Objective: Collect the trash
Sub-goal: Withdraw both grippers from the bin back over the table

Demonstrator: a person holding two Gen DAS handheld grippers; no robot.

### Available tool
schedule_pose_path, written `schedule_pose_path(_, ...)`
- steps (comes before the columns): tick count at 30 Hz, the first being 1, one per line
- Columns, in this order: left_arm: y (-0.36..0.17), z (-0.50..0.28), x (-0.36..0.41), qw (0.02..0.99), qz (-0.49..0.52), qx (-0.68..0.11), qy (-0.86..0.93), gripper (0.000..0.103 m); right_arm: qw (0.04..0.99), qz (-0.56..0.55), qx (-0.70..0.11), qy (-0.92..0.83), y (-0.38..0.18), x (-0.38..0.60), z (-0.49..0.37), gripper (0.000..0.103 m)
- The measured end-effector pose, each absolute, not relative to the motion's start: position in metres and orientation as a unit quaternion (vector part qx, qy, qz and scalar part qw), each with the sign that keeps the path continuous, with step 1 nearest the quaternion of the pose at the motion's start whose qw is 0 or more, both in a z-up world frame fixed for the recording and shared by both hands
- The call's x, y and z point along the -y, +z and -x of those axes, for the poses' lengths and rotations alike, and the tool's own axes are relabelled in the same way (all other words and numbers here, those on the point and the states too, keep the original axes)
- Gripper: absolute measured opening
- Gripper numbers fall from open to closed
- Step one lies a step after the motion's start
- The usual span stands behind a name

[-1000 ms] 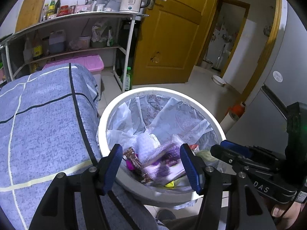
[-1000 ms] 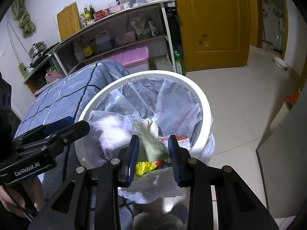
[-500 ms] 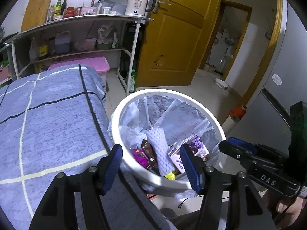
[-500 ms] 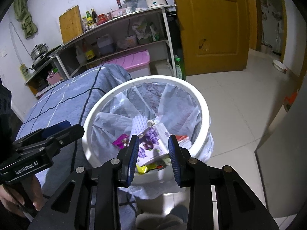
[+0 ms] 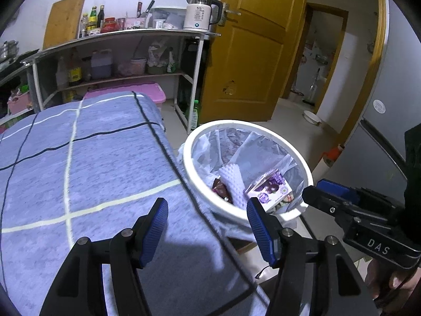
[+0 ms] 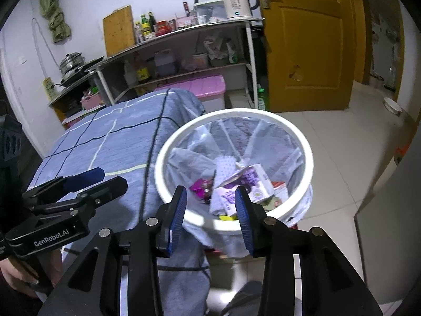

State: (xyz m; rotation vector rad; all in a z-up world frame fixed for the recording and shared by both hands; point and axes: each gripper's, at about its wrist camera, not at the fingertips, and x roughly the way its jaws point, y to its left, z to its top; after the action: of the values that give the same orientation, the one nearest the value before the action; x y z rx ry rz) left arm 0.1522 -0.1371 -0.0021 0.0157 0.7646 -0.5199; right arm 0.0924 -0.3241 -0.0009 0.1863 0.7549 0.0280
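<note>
A white round bin (image 5: 263,127) lined with a clear bag stands on the floor beside the table; it also shows in the right wrist view (image 6: 305,142). Inside lie a purple-and-white carton (image 5: 271,188), white foam netting (image 5: 232,181) and dark and pink wrappers (image 6: 201,185). My left gripper (image 5: 208,226) is open and empty above the blue cloth at the table's right edge, left of the bin. My right gripper (image 6: 210,210) is open and empty, hovering over the bin's near rim. Each gripper shows in the other's view.
The table wears a blue checked cloth (image 5: 86,163). A metal shelf rack (image 5: 118,52) with bottles, a kettle (image 5: 200,13) and a pink storage box (image 6: 200,87) stands behind. A yellow door (image 5: 252,52) is at the back, a grey fridge (image 5: 389,137) at the right.
Both grippers have pulled back and up from the bin. The left one has swung left over the table. The right one has opened wider and no longer holds the trash it held over the bin.
</note>
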Motion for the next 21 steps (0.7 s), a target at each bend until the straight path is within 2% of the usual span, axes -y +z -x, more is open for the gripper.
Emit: schedule_pose_path(21,0.005,-0.093,0.067,0.919,0.000,-0.350,-0.180,0.062,0.930,-0.057,-0.357,0.066,0.004,0.255,-0.049,0.045)
